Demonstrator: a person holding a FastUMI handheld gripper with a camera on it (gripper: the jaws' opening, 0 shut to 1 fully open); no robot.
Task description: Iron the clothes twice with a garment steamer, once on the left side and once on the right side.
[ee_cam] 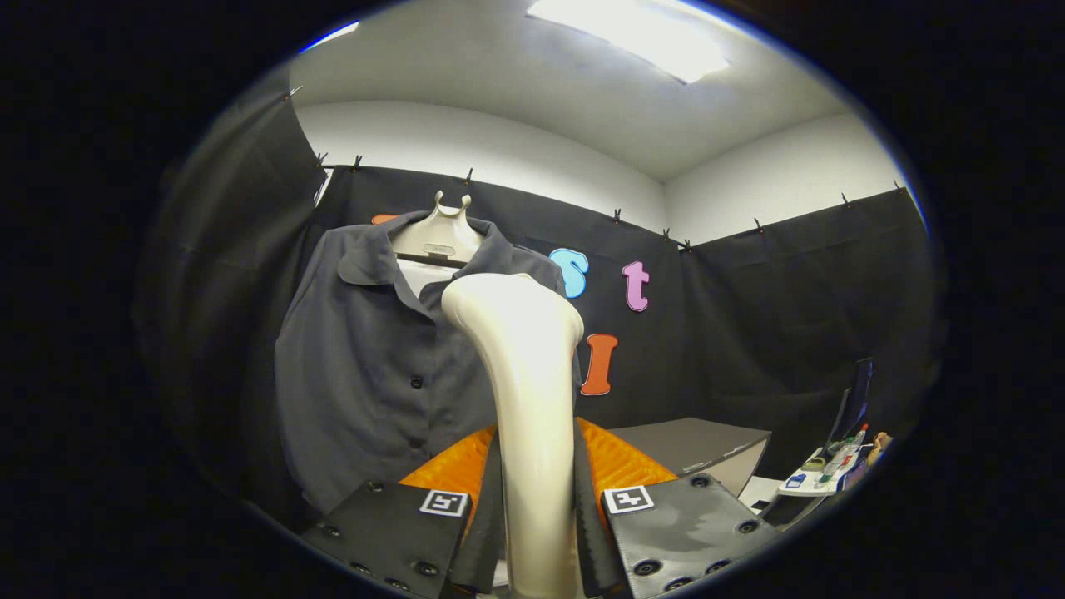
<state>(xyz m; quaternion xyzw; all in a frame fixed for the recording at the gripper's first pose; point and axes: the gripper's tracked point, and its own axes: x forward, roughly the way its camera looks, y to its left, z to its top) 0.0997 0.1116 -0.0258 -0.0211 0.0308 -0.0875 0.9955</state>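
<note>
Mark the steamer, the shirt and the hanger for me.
steamer (532, 399): gripper view, mid handle, clamped between the jaws.
shirt (366, 374): gripper view, front panel beside the buttons.
hanger (439, 235): gripper view, pale neck piece inside the collar.

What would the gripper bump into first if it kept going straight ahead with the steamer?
Probably the dark grey shirt on the hanger. The gripper is shut on the cream steamer, whose head reaches toward the shirt front, though the gap between them is hard to judge.
</note>
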